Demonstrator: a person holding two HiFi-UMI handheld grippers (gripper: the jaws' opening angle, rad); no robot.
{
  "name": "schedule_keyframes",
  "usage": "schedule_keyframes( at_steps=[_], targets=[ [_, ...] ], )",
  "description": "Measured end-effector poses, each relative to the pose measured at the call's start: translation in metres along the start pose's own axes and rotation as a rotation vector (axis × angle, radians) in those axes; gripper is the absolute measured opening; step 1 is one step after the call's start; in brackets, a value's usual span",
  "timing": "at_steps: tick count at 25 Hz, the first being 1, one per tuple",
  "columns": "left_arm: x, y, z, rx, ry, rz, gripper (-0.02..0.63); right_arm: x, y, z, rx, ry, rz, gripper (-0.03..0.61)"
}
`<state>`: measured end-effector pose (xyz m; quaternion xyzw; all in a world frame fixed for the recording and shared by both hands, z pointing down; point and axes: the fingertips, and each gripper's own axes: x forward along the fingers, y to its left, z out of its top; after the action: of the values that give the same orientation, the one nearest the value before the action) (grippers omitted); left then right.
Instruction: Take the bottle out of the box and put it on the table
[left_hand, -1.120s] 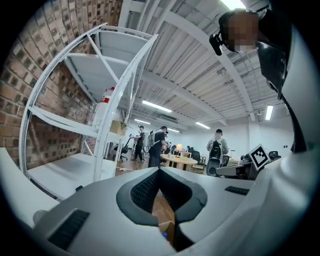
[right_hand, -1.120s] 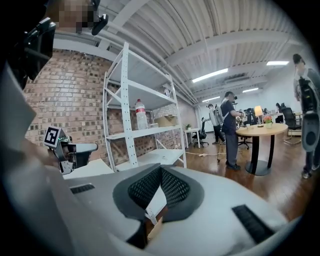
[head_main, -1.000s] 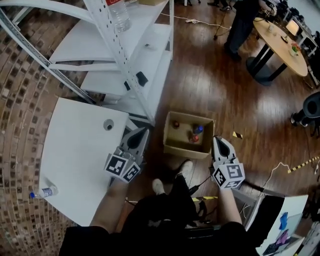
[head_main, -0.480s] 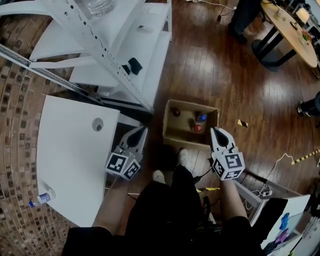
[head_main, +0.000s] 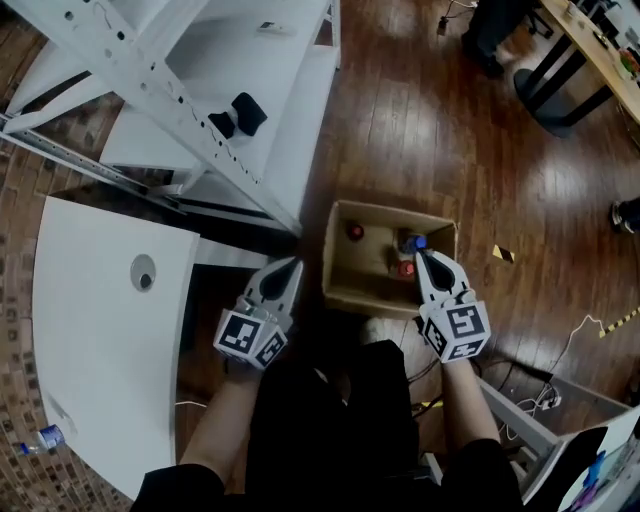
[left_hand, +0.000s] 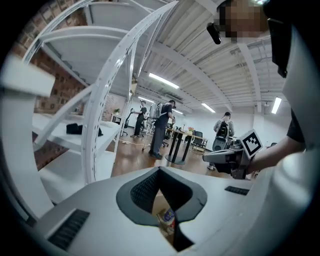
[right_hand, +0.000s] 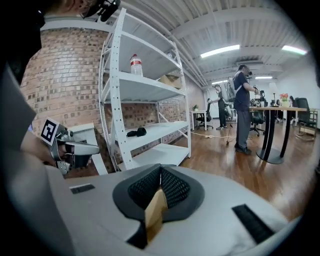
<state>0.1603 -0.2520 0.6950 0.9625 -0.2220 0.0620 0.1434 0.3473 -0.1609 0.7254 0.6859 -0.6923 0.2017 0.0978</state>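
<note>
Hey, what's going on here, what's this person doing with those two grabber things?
A person stands over an open cardboard box on the wooden floor, with a gripper in each hand. The left gripper and right gripper are both shut and empty, held beside the box's near side. The capped bottles inside the box have not been picked up yet. The white table on the left has one bottle near its corner.

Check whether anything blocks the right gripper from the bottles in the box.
Nothing visible does. The box is open on top, its bottles stand uncovered, and the right gripper hangs by its near rim, jaws shut.
</note>
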Motion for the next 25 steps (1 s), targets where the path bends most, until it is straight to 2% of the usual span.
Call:
schedule_keyframes(
  at_steps=[6,9,12,15,19,22,24,25],
  targets=[
    [0.048,0.041,-0.124,0.034,-0.034,-0.057,0.002,0.083,-0.021,-0.095,-0.044,-0.061,-0.003,0.005],
    [0.064,0.060,-0.166,0.065,-0.065,-0.087,0.002,0.110,-0.027,-0.130,-0.086,-0.100,-0.024,0.005],
    [0.073,0.068,-0.197,0.056,-0.106,-0.111,0.002,0.120,-0.030,-0.161,-0.121,-0.105,-0.040,0.005],
    [0.070,0.072,-0.210,0.057,-0.113,-0.105,0.002,0.129,-0.022,-0.181,-0.138,-0.079,-0.025,0.005],
    [0.068,0.072,-0.207,0.034,-0.130,-0.096,0.002,0.146,-0.005,-0.182,-0.157,-0.023,0.053,0.006],
    [0.069,0.077,-0.207,0.029,-0.132,-0.084,0.002,0.174,-0.001,-0.193,-0.163,0.022,0.101,0.091],
    [0.070,0.084,-0.211,0.029,-0.122,-0.063,0.002,0.200,-0.002,-0.209,-0.149,0.070,0.119,0.116],
    [0.069,0.087,-0.214,0.027,-0.116,-0.052,0.002,0.212,-0.002,-0.221,-0.144,0.097,0.122,0.150]
  ],
)
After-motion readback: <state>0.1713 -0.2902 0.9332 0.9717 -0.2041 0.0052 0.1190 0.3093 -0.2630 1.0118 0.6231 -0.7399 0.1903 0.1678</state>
